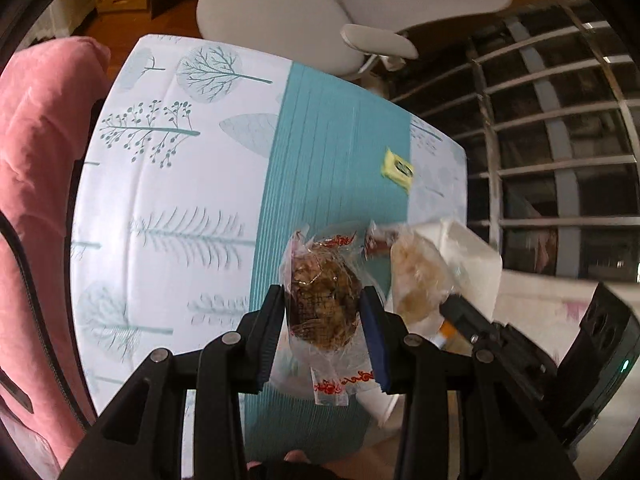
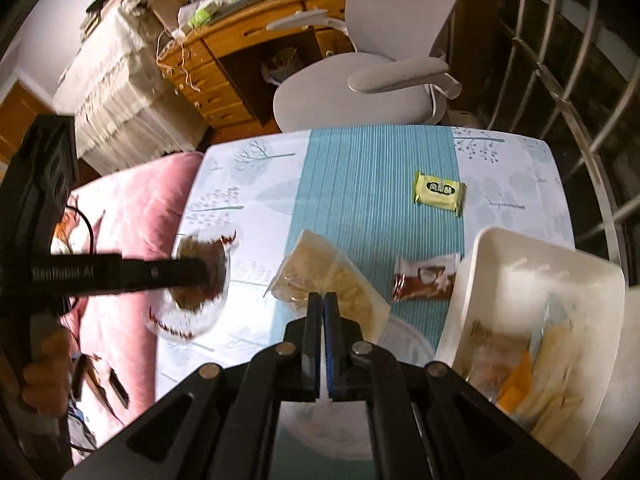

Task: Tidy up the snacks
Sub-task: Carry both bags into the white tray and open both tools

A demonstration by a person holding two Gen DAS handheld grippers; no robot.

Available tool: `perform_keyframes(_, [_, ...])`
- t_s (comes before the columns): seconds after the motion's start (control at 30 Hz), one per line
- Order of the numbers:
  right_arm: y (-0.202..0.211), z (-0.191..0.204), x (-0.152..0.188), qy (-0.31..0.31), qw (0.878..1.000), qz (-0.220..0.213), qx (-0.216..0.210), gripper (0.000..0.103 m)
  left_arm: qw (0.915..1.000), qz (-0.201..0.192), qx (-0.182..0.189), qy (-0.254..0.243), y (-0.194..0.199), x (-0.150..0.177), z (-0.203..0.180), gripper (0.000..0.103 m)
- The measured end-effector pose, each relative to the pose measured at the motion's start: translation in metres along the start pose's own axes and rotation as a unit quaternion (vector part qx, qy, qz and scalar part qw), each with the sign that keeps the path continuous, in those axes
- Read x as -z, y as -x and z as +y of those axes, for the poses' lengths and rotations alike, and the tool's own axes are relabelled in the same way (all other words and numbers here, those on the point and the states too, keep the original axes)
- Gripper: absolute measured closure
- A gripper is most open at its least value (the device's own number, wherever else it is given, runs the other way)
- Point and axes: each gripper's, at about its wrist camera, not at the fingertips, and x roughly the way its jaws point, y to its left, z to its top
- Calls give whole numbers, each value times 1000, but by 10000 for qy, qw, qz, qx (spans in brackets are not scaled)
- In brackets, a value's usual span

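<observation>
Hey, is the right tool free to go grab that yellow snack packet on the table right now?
Probably not yet: the right tool is shut on a clear bag of pale snacks, though the yellow packet lies unobstructed.

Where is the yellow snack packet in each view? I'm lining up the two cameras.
Left wrist: yellow packet right of centre, at the teal stripe's right edge.
Right wrist: yellow packet upper right of centre, just right of the stripe.
Shared landmark: the teal stripe down the tablecloth.

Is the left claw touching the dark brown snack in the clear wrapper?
Touching. The left wrist view shows the left claw with both pads pressed against the dark brown snack.
</observation>
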Motion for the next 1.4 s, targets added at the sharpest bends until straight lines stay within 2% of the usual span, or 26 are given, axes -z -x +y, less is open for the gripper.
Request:
perform_keyframes(0.13, [31, 10, 21, -175, 9996, -225, -25, 102, 9994, -49, -28, -355, 21, 32, -11, 66])
perform_keyframes(0.37, [77, 14, 59, -442, 9974, -533, 184, 102, 9948, -76, 303, -966, 38, 78, -32, 66])
perform_keyframes(0.53, [109, 4, 86, -642, 9945, -720, 410, 102, 9877, -228, 645, -1402, 42, 106, -52, 66])
perform_keyframes(0.8, [150, -26, 120, -854, 9898, -932, 655, 102, 9743, -625, 762, -2023, 43, 146, -90, 66])
perform_keyframes(1.1, [167, -82, 151, -772, 9927, -665, 649, 102, 9703, -794, 747, -2158, 9, 183, -143, 66])
perform_keyframes(1.4, [168, -135, 165, -447, 9965, -250, 667, 102, 9685, -978, 729, -2171, -33, 221, -196, 65])
